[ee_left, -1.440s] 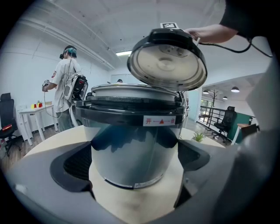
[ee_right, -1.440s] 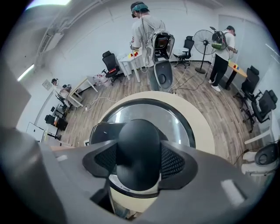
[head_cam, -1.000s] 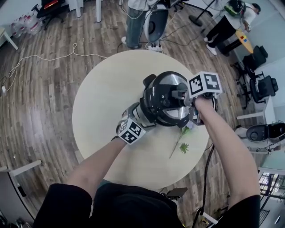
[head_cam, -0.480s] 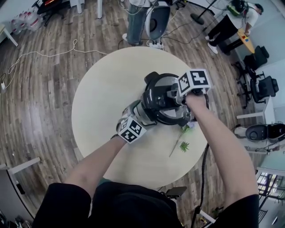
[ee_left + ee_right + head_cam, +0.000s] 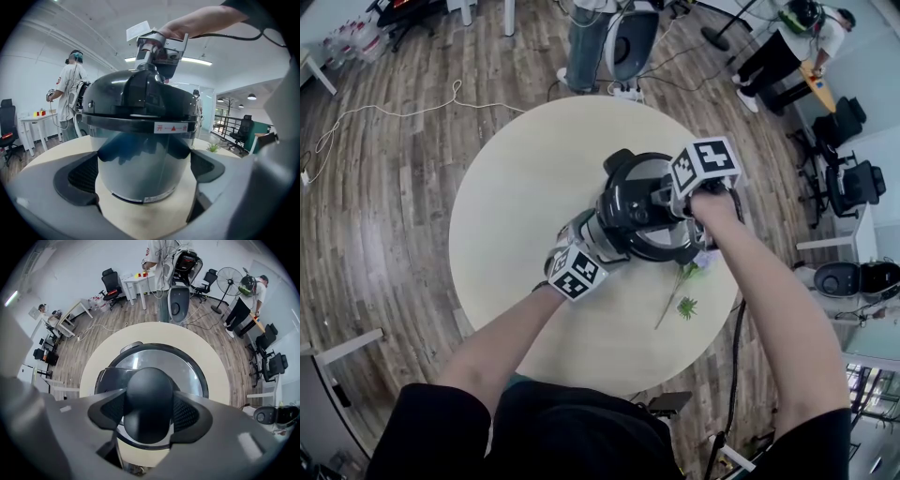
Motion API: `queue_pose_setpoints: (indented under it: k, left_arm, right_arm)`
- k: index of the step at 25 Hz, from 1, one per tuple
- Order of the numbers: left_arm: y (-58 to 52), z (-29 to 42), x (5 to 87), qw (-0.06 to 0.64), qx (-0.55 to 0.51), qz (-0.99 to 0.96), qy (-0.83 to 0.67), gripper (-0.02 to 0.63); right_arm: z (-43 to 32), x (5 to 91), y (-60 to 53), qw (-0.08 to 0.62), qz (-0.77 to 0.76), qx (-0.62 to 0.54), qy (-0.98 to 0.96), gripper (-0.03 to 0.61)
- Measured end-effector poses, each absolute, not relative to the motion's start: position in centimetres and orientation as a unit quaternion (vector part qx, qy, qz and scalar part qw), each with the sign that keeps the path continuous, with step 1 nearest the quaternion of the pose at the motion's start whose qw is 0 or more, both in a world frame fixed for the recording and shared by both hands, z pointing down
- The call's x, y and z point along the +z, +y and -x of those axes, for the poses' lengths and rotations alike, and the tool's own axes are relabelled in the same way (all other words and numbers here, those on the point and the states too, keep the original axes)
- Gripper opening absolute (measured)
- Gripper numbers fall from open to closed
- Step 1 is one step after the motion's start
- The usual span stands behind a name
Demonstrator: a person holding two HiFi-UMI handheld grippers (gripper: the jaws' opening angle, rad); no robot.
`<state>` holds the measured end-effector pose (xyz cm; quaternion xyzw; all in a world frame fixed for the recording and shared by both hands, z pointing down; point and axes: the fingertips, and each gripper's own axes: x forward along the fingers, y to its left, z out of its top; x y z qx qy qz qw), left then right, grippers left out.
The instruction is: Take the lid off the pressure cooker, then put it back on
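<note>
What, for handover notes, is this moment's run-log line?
left gripper: clamps shiny steel pressure cooker body | right gripper: clamps round black lid knob | black-and-steel lid: seated

Open-plan office: swivel chairs [image 5: 111,283], white desk [image 5: 136,283], standing fan [image 5: 233,275], floor cables [image 5: 394,113].

The pressure cooker [image 5: 642,208] is showing a black lid [image 5: 140,96] and a shiny silver body [image 5: 140,164]; the surface [image 5: 516,216] is looking pale beige.
</note>
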<state>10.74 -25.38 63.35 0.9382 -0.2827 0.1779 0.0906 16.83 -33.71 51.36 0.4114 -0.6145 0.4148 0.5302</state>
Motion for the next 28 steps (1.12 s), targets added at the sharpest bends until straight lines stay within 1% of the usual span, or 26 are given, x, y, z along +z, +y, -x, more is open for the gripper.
queue_pose_setpoints:
  k: [5, 10, 18, 28]
  left_arm:
    - [-25.42, -10.81, 63.33, 0.089, 0.176, -0.938, -0.285, 0.591]
    - [-25.57, -10.80, 63.28, 0.090, 0.176, -0.938, -0.284, 0.591]
    - [-25.55, -10.81, 63.29, 0.090, 0.175, -0.938, -0.286, 0.591]
    - [-25.64, -10.83, 63.23, 0.091, 0.176, -0.938, -0.284, 0.591]
  right_arm:
    - [-16.87, 51.35, -33.71, 0.534, -0.406, 0.412, -0.617, 0.296]
    - [-16.70, 51.33, -33.94, 0.553, -0.388, 0.396, -0.622, 0.296]
    - [-16.75, 51.52, -33.95, 0.566, -0.387, 0.404, -0.605, 0.295]
    - [-16.41, 51.44, -33.75, 0.579, -0.352, 0.373, -0.634, 0.302]
